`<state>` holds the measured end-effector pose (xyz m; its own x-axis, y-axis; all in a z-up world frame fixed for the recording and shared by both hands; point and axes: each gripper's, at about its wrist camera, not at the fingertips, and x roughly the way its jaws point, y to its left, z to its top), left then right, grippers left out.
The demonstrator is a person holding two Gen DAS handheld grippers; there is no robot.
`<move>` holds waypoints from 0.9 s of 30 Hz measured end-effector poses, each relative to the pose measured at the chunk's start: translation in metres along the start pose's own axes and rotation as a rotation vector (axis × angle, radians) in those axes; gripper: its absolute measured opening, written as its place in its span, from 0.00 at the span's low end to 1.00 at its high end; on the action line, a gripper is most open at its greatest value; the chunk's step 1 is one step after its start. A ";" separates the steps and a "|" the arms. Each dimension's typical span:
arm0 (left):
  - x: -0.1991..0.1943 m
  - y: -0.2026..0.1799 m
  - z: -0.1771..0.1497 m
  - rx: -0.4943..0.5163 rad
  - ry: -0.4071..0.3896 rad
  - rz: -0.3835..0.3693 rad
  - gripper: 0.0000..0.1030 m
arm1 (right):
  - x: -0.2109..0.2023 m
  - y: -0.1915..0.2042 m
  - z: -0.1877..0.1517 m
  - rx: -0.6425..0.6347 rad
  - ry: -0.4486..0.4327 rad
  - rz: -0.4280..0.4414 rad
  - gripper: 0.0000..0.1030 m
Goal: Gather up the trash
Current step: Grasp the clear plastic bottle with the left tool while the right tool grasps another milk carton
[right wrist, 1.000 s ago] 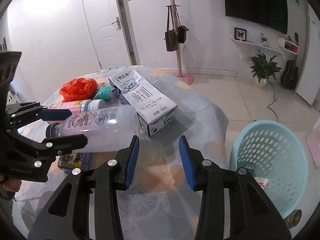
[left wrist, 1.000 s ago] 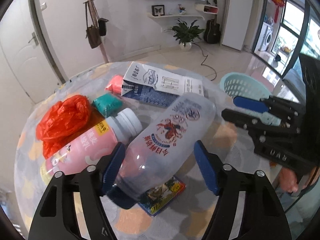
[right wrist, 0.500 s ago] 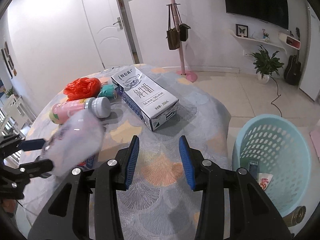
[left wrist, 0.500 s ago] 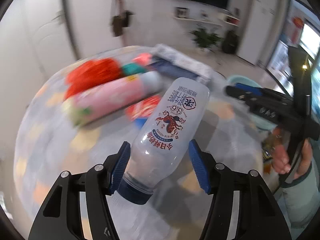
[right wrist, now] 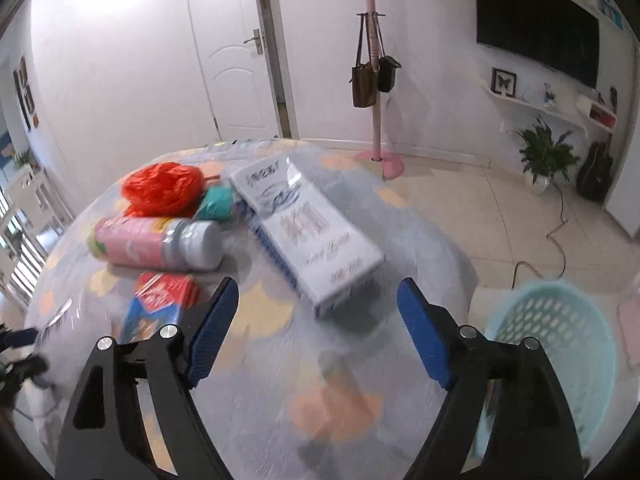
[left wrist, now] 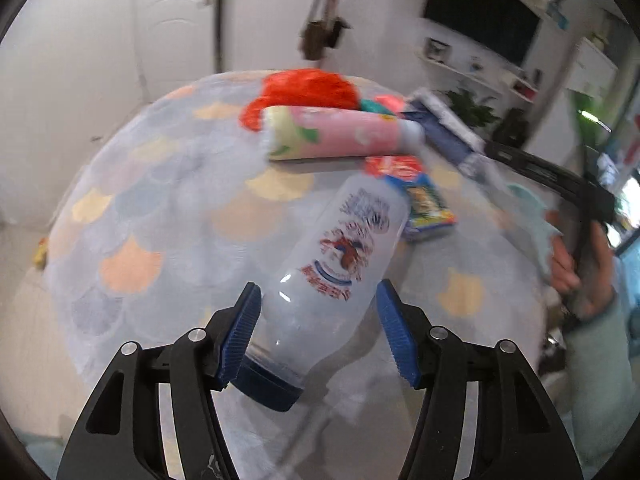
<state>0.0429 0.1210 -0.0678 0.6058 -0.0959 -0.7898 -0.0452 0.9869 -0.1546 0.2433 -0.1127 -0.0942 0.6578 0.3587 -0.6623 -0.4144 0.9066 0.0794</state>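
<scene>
My left gripper is shut on a clear plastic bottle with a dark blue cap and a red spider print, held above the round table. My right gripper is open and empty over the table's near side. On the table lie a pink bottle, a red plastic bag, a teal wad, a white and blue milk carton and a red and blue snack packet. A light blue basket stands on the floor to the right.
The right gripper and the hand holding it show at the right edge of the left wrist view. A pink coat stand with bags, a white door and a potted plant stand behind the table.
My left gripper has swung left and back with the clear bottle, away from the basket side. My right gripper has opened wide and moved closer over the table.
</scene>
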 end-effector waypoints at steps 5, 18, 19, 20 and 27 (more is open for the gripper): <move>0.013 -0.012 0.010 0.050 0.018 0.017 0.65 | 0.027 0.009 0.021 -0.142 0.039 -0.006 0.79; 0.053 -0.018 0.023 0.112 0.095 0.007 0.70 | 0.075 0.002 0.043 -0.139 0.154 0.080 0.55; 0.054 -0.017 0.023 0.109 0.094 0.007 0.70 | 0.074 0.002 0.043 -0.140 0.158 0.079 0.53; 0.053 -0.018 0.023 0.109 0.092 0.010 0.68 | 0.073 0.003 0.041 -0.140 0.163 0.078 0.51; 0.049 -0.009 0.023 0.032 0.048 -0.004 0.60 | 0.035 0.002 0.015 -0.040 0.266 0.062 0.50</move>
<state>0.0909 0.1105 -0.0916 0.5672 -0.1055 -0.8168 -0.0170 0.9901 -0.1397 0.2754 -0.0953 -0.1063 0.4440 0.3374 -0.8301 -0.4765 0.8734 0.1001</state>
